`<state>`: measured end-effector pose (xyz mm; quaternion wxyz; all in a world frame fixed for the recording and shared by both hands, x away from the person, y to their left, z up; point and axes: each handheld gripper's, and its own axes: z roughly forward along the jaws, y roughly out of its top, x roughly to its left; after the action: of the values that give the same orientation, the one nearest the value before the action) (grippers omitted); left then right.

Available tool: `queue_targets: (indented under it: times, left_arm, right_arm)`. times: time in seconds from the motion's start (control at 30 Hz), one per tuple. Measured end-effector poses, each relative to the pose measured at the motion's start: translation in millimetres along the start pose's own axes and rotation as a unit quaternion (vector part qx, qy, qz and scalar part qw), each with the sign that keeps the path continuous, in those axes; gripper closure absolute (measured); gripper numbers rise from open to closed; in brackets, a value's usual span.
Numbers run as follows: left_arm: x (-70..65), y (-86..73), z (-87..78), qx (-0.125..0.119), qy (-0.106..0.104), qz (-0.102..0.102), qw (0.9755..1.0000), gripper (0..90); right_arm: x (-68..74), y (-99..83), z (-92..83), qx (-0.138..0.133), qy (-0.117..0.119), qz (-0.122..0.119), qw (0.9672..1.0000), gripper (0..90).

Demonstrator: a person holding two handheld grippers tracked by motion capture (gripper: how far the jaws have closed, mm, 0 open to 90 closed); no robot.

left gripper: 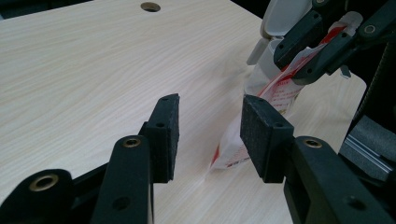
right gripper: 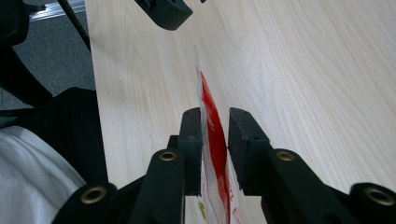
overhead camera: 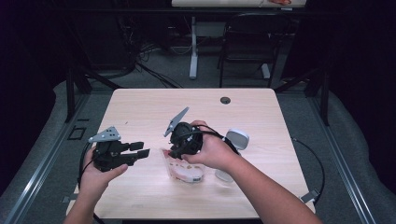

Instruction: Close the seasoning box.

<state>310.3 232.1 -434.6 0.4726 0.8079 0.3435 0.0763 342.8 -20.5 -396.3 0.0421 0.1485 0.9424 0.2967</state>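
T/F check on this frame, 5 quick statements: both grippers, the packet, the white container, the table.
1. The right gripper has a red and white packet between its jaws. True.
2. The left gripper is clamped on the packet. False: its jaws stand apart with nothing between them, short of the packet.
3. A white container with its lid flipped open stands by the right hand. True.
4. The packet lies flat on the table, untouched. False: its upper end is lifted between the right gripper's jaws while its lower end rests on the wood.
5. The table has a round hole near its far edge. True.
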Motion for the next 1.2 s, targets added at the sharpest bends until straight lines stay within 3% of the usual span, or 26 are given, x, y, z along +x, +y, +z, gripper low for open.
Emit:
queue_targets:
  times: [1.2]
  left_arm:
    - [1.1,-1.2,0.6,0.000,-0.003,-0.004,1.0000,57.7]
  right_arm:
    - [-4.7,2.9,6.6,0.020,0.008,-0.026,0.9994,89.8]
